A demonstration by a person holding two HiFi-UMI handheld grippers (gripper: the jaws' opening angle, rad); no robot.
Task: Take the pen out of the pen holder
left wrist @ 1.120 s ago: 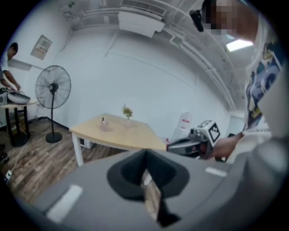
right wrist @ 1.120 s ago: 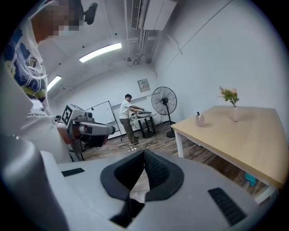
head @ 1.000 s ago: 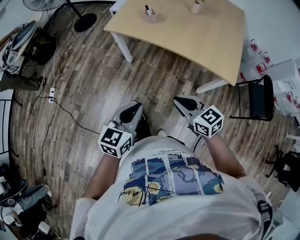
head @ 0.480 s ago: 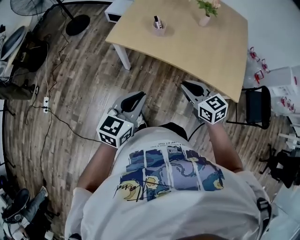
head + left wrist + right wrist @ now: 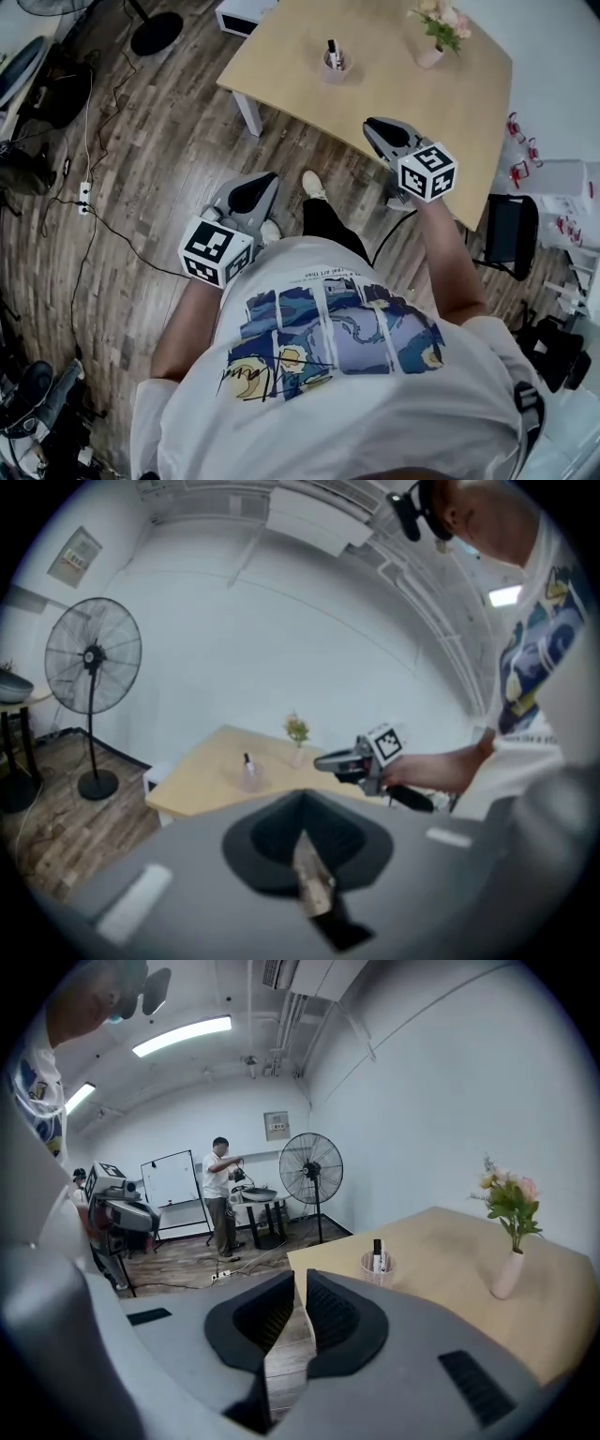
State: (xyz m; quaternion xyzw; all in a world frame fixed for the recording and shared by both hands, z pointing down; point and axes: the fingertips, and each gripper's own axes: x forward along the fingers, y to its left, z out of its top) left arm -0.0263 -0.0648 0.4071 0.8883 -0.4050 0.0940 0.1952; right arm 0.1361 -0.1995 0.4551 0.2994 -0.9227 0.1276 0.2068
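Observation:
A clear pen holder (image 5: 334, 67) with a dark pen (image 5: 331, 51) upright in it stands on the light wooden table (image 5: 394, 89), toward its far left. The right gripper view shows the holder (image 5: 377, 1269) and pen (image 5: 378, 1252) ahead, well out of reach. My right gripper (image 5: 372, 124) is shut and empty, hovering over the table's near part. Lower and to the left, my left gripper (image 5: 265, 178) hangs shut and empty above the wooden floor. From the left gripper view (image 5: 302, 803) I see the holder (image 5: 249, 775) far off and the right gripper (image 5: 323, 759) beside it.
A small vase of flowers (image 5: 433, 47) stands on the table right of the holder. A black chair (image 5: 511, 225) sits by the table's right corner. Cables (image 5: 94, 202) cross the floor at left, and a standing fan (image 5: 311, 1174) and a person (image 5: 222, 1194) are farther back.
The person has stepped toward the table, which now sits closer in the head view. The right gripper has moved forward over the table; the left gripper stays low.

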